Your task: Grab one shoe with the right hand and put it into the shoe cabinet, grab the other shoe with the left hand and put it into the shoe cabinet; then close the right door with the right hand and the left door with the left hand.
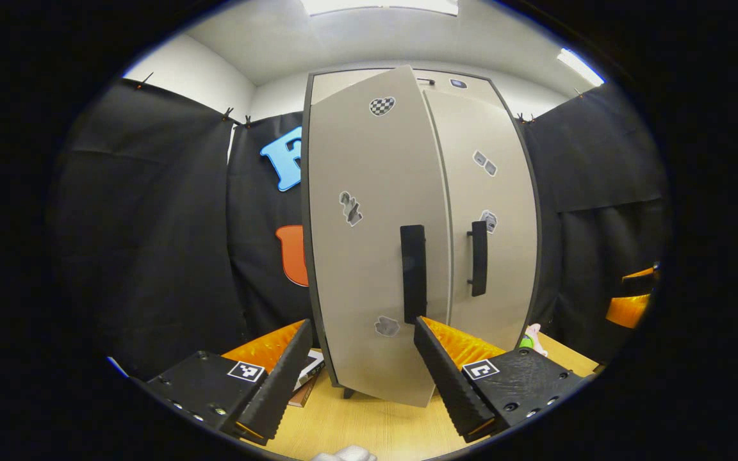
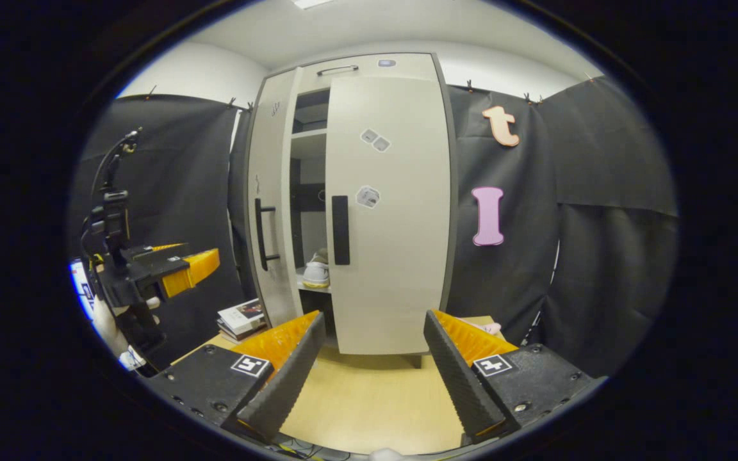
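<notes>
While the shoe cabinet (image 2: 350, 211) is sitting on the table (image 2: 369, 403), its right door (image 2: 388, 211) shut and left door (image 1: 369, 243) ajar, a careless push risks it rebounding. Both the left gripper (image 1: 356, 371) and right gripper (image 2: 372, 368) are hanging open, empty. One shoe (image 2: 316, 272) is resting inside.

shoe (image 2: 316, 272) half hidden behind right door (image 2: 385, 211); second shoe's place unclear
</notes>
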`<state>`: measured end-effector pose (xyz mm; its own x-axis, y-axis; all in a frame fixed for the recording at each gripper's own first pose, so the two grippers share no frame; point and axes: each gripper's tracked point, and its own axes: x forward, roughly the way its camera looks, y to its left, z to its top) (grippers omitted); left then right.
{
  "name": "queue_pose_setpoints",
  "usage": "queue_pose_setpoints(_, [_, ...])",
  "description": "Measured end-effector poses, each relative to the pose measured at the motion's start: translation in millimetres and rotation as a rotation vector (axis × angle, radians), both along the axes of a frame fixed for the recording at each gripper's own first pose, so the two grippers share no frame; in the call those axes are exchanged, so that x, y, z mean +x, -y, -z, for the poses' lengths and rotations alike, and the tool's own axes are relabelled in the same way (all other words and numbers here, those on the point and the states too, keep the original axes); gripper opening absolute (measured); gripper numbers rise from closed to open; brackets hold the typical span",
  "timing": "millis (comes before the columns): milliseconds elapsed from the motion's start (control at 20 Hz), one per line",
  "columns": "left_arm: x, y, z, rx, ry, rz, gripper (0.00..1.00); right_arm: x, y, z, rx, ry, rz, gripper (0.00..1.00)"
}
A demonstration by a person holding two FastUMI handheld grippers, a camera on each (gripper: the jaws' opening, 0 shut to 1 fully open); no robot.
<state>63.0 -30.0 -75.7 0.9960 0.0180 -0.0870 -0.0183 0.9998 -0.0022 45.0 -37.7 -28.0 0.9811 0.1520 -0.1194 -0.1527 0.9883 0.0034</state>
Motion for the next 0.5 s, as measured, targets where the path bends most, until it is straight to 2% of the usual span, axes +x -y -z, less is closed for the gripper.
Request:
queue_pose_setpoints(100, [-17, 3, -4, 0.003, 0.0, 0.015, 1.0, -2, -5, -2, 0.008, 0.01, -0.002, 1.0])
queue_pose_setpoints(150, [-24, 3, -7, -0.003, 0.008, 0.012, 0.96, -3, -7, -3, 0.008, 0.015, -0.002, 1.0])
queue_pose_setpoints(500, [-54, -10, -15, -0.036, 0.027, -0.004, 0.96, -17, -14, -5, 0.011, 0.044, 0.028, 1.0])
